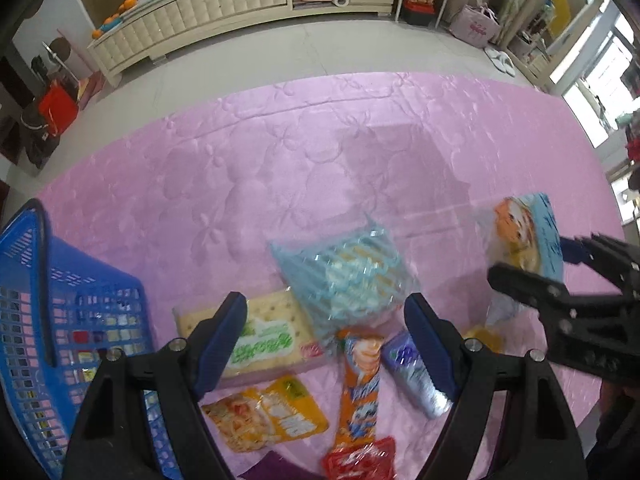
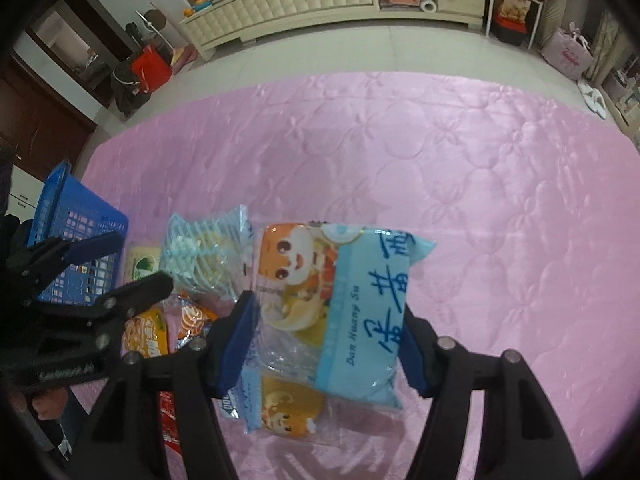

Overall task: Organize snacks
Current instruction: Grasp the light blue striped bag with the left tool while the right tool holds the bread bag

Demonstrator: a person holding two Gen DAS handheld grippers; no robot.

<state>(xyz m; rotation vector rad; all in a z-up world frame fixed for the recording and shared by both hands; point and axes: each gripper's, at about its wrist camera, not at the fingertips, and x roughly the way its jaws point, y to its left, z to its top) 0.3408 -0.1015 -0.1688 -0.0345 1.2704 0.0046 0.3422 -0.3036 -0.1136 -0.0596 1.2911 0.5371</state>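
My right gripper [image 2: 328,336] is shut on a light blue snack bag with a cartoon face [image 2: 340,300] and holds it above the pink bedspread; the bag also shows in the left wrist view [image 1: 524,240]. My left gripper [image 1: 326,344] is open and empty, over a pile of snacks: a cracker pack [image 1: 264,340], a pale blue striped bag [image 1: 352,276], an orange stick pack [image 1: 360,388], a silver-purple pack [image 1: 416,376], a yellow noodle pack [image 1: 264,416] and a red pack [image 1: 360,460]. A blue plastic basket [image 1: 52,320] with some snacks inside stands at the left.
The pink quilted bedspread [image 1: 320,160] stretches far beyond the snacks. Past its edge lie grey floor and a cream cabinet [image 1: 224,12] along the wall. The basket shows at the left in the right wrist view [image 2: 76,236], behind the left gripper [image 2: 120,256].
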